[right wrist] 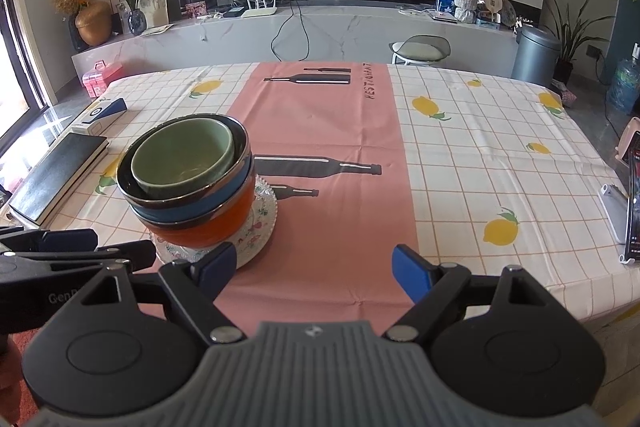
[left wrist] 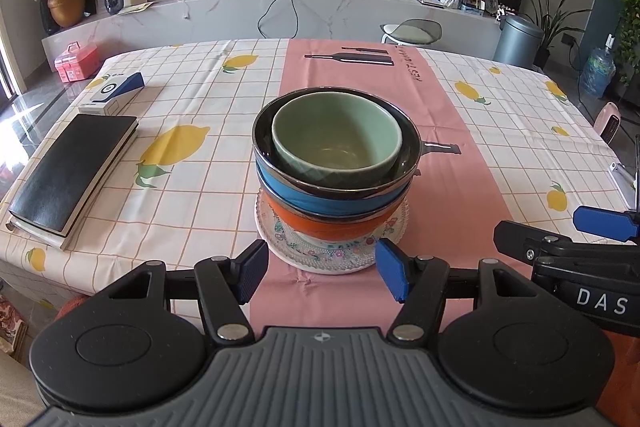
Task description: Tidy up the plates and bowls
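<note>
A stack of 3 bowls (left wrist: 336, 163) sits on a patterned plate (left wrist: 296, 251) on the pink runner (left wrist: 320, 291). The left gripper (left wrist: 320, 271) gapes wide just before the plate, holding nothing. The right gripper (right wrist: 316, 267), equally wide and empty, hovers beside the stack.

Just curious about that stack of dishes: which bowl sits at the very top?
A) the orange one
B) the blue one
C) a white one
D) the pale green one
D: the pale green bowl nests inside the blue bowl, which sits in the orange bowl on the patterned plate.
</note>
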### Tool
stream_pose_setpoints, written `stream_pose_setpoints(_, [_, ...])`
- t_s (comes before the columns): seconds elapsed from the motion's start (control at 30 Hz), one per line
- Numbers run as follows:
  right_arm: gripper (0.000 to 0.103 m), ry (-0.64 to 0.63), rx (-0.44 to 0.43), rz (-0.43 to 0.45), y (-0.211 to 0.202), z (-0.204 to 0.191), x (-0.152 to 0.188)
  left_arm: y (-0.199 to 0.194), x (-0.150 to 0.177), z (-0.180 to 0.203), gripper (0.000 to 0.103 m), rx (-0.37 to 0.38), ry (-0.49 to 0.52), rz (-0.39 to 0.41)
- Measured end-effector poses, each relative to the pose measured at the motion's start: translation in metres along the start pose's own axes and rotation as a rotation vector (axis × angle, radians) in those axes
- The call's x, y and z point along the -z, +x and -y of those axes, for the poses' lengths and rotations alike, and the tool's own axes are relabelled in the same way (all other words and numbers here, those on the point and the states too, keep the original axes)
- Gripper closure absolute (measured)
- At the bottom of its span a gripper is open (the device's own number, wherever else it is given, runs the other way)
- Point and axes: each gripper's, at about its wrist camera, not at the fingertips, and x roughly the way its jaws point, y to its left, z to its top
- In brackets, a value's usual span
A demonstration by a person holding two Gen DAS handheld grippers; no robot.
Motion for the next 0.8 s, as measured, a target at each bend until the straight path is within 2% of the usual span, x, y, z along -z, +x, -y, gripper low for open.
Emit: stream_pose_setpoints(0.8, [0.019,-0.019,-0.004,0.012,-0.0023,-0.0027,0.0007,-0.0046,0.0002,-0.0004,0.031,-0.002,0.002,0.010])
